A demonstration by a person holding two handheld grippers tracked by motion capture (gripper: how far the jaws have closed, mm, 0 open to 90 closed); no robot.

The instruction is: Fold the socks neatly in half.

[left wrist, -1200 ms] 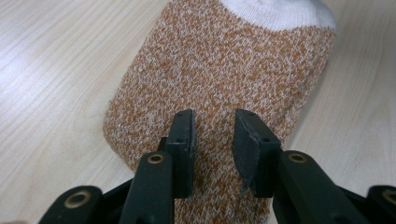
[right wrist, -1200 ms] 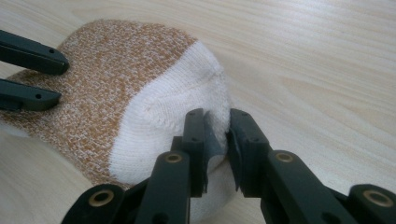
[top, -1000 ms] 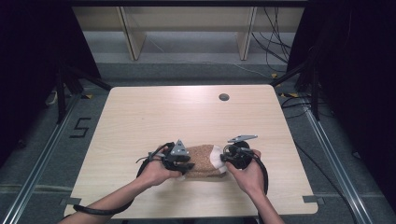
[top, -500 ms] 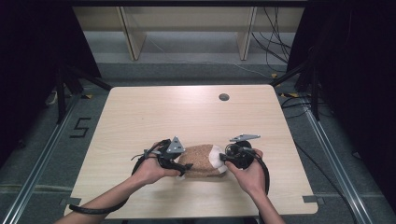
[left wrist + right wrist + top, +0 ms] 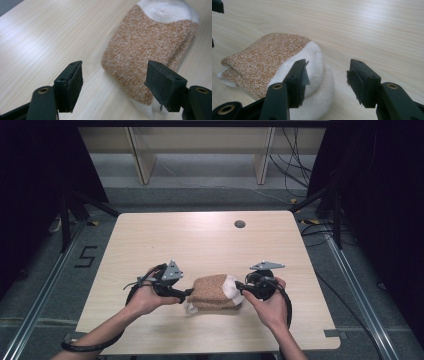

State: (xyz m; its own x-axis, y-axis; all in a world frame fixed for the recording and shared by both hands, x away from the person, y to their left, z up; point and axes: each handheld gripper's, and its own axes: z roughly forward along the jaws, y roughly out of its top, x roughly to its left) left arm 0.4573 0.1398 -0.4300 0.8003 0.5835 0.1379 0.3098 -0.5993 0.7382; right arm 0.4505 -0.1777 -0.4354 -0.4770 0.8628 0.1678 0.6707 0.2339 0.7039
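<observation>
A folded orange-and-white sock (image 5: 216,292) lies on the wooden table (image 5: 200,240) near its front edge, bare tabletop beyond. The left gripper (image 5: 186,294) and right gripper (image 5: 240,287), jaws just opened and released, flank its ends.

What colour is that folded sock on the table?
The sock is speckled orange-brown knit with white ends, clearest in the left gripper view.

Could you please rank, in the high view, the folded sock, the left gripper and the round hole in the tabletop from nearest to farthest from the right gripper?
1. Folded sock, just left of the right gripper.
2. Left gripper, beyond the sock's other end.
3. Round hole, toward the table's far edge.
</observation>
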